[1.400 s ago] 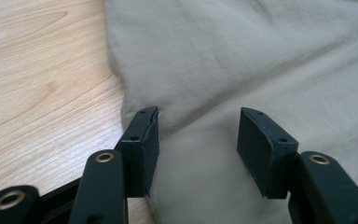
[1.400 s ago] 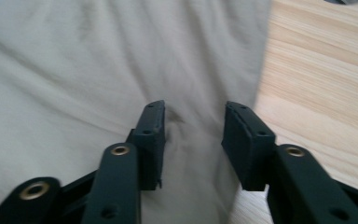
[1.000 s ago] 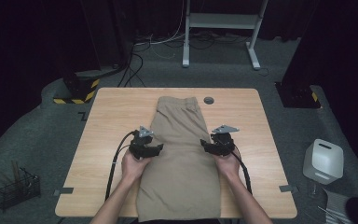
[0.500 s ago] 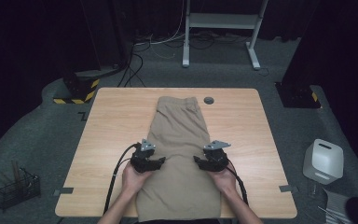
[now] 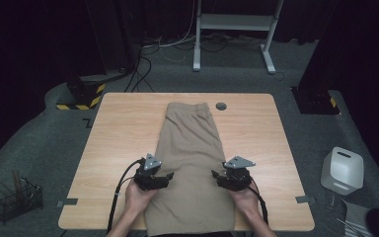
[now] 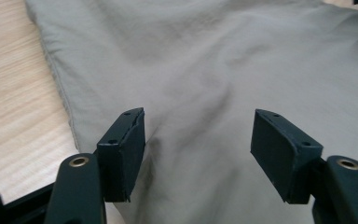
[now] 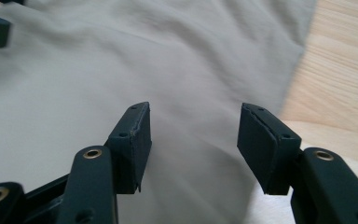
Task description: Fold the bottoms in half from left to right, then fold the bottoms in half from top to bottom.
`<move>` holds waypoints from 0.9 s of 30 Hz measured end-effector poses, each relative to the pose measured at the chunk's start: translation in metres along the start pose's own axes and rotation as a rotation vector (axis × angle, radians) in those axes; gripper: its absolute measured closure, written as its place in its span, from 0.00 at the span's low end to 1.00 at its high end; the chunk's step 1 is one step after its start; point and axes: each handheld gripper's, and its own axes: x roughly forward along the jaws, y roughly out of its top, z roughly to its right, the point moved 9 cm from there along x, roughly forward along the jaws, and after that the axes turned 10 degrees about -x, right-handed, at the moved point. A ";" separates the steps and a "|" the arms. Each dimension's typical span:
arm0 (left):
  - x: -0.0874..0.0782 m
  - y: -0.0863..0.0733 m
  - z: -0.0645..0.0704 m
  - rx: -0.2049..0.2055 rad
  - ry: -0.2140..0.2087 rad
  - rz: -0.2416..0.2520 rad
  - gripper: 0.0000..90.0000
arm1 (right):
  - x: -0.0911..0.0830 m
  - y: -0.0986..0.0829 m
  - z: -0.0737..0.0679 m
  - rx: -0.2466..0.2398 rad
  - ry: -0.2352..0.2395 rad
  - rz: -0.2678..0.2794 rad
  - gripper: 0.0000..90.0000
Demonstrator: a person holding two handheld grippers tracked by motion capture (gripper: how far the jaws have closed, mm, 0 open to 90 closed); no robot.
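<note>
Both grippers have come back toward the near edge of the table since a second ago, sliding down the sides of the cloth, and the hands now sit lower in the high view than before.

From the high view, the khaki trousers (image 5: 191, 163) lie flat and lengthwise down the middle of the wooden table (image 5: 123, 128), waistband at the far end and the near end hanging just over the near edge. The left gripper (image 5: 164, 177) rests at the cloth's left edge, near the near end, and the right gripper (image 5: 218, 175) sits at the cloth's right edge opposite it, the two pointing inward toward each other. A small dark round disc (image 5: 221, 105) lies on the table just to the right of the waistband. On the floor, a wire basket (image 5: 17, 200) stands to the near left and a white box-shaped device (image 5: 342, 170) to the right.

From the left gripper view, the left gripper (image 6: 198, 140) has its jaws spread wide, released, with nothing between them; the trousers (image 6: 205, 60) lie under and beyond them, and bare table (image 6: 14, 102) shows at the left.

From the right gripper view, the right gripper (image 7: 193, 140) is likewise spread and released, grasping nothing. The trousers (image 7: 121, 65) lie beneath, their edge running just inside the right-hand jaw, with table (image 7: 340, 70) beyond it.
</note>
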 end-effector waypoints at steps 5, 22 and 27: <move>-0.010 -0.009 0.009 0.001 -0.018 0.009 0.39 | -0.005 -0.004 -0.021 -0.029 0.047 0.000 0.49; 0.017 -0.014 0.009 -0.014 0.018 -0.052 0.41 | 0.009 -0.018 -0.028 -0.063 0.056 -0.069 0.47; 0.025 -0.006 0.004 -0.007 0.036 -0.060 0.41 | 0.013 -0.016 -0.024 -0.055 0.051 -0.072 0.47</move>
